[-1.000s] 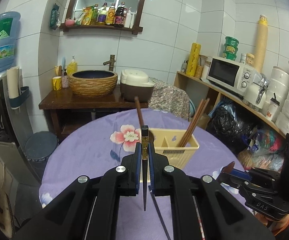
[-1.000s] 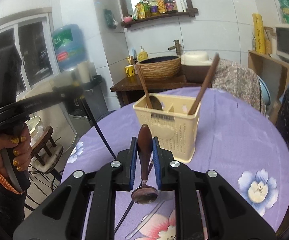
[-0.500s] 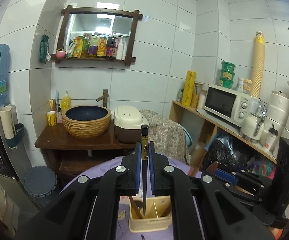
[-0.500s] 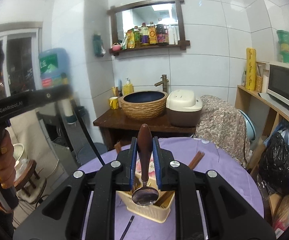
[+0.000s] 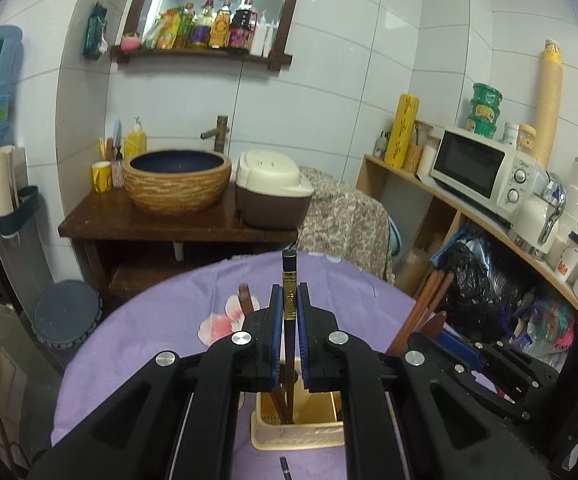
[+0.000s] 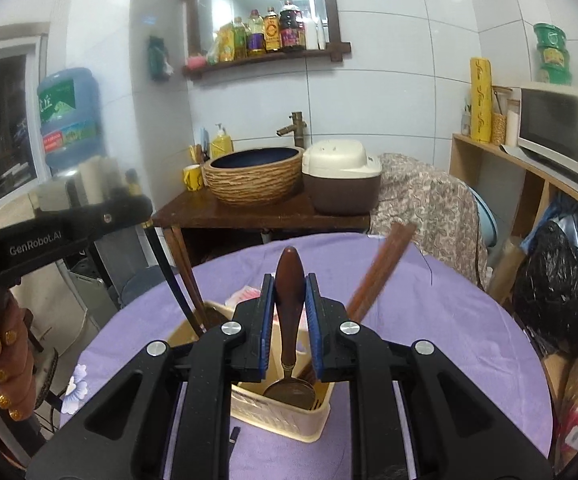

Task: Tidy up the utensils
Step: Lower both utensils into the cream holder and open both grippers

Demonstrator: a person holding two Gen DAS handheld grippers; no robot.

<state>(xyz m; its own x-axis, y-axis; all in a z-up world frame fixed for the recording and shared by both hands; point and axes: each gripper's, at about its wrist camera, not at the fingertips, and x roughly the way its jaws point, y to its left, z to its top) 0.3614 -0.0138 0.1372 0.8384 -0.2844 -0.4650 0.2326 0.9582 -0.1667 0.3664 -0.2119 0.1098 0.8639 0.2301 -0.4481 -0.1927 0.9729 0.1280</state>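
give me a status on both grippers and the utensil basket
Left gripper shut on black chopstick, tip inside cream utensil basket. Right gripper shut on wooden-handled spoon, bowl over basket. Brown chopsticks lean alongside.

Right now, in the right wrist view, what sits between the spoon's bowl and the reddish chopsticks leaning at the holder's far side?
Nothing separate: the spoon bowl hangs inside the cream utensil holder, directly before the reddish chopsticks; only holder interior shows between.

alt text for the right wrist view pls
The right gripper holds a wooden-handled spoon, bowl down, over a cream utensil basket on a purple floral table. Brown chopsticks already stand in the basket; the left gripper, at left, lowers a dark chopstick.
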